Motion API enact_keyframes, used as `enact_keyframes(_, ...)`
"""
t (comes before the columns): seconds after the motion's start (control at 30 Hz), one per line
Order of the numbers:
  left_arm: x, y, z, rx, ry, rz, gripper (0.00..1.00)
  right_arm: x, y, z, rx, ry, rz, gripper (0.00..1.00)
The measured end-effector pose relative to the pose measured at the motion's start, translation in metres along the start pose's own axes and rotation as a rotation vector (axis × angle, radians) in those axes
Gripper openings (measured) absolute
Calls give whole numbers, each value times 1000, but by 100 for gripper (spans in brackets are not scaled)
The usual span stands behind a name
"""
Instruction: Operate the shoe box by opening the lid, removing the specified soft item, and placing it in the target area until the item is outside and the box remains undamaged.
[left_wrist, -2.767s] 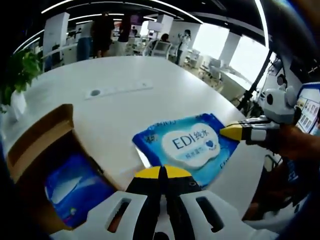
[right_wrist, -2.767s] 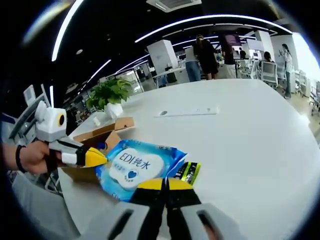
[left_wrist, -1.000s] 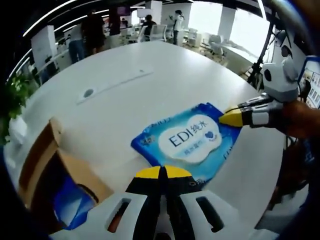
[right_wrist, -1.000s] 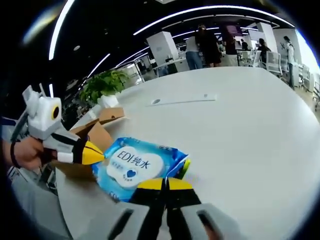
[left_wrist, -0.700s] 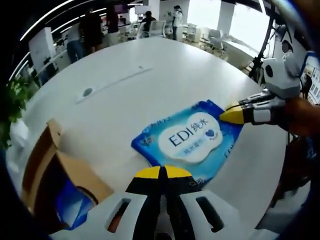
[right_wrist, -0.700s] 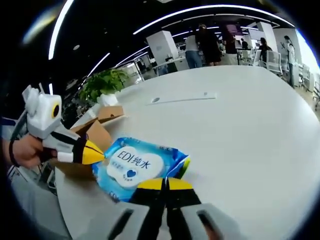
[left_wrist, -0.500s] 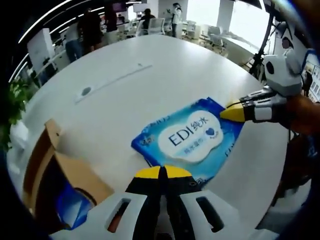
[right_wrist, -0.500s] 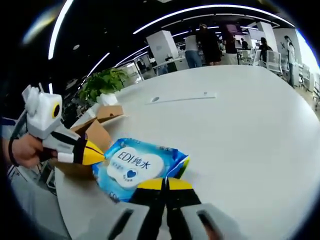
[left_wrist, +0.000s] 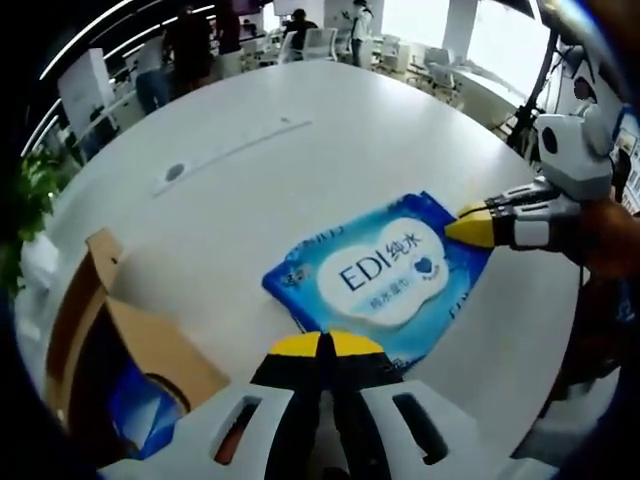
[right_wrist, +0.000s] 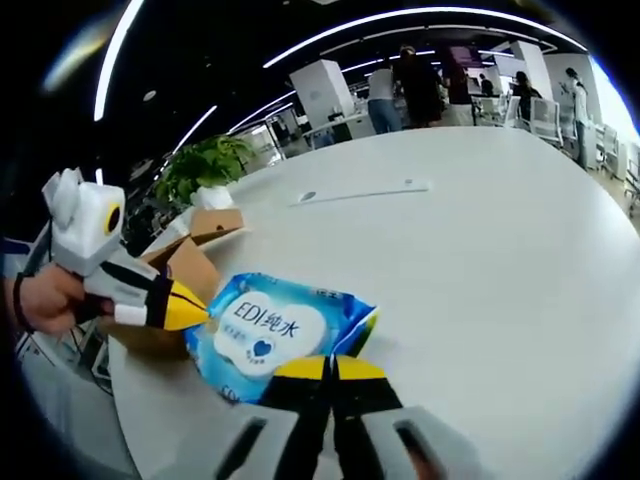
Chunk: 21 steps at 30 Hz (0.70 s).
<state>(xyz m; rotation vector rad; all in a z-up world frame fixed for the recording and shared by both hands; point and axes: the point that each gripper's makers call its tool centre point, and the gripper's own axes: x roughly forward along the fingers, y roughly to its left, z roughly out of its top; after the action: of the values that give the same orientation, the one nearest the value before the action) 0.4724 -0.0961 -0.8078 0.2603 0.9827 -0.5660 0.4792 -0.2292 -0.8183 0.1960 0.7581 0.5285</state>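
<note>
A blue soft wipes pack (left_wrist: 385, 275) with a white label lies low over the white table (left_wrist: 250, 190). My left gripper (left_wrist: 325, 345) is shut on its near edge. The right gripper (left_wrist: 468, 229) reaches in from the right with its yellow tip pinched on the pack's far corner. In the right gripper view the same pack (right_wrist: 268, 328) sits just ahead of my right gripper (right_wrist: 326, 368), and the left gripper (right_wrist: 190, 306) meets the pack's left edge. The open brown shoe box (left_wrist: 105, 350) stands to the left, with another blue pack (left_wrist: 140, 412) inside.
A sliver of a green-yellow packet (right_wrist: 371, 325) shows beside the pack's right edge. A potted plant (right_wrist: 205, 165) stands behind the box (right_wrist: 195, 260). A long socket strip (right_wrist: 365, 192) is set in the table. People stand far off by the desks.
Both views have tilted a little as the hands shifted. The pack stays pinched between the two grippers. The green-yellow packet beside it shows less than 2.8 s ago.
</note>
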Motion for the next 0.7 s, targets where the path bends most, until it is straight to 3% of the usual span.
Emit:
enact_keyframes(0.33, -2, 1, -2, -19, 17, 8, 2, 0, -3, -2, 2, 10, -18, 0)
enact_keyframes(0.7, -11, 4, 2, -59, -6, 9, 9, -6, -5, 0, 25, 6, -40, 6)
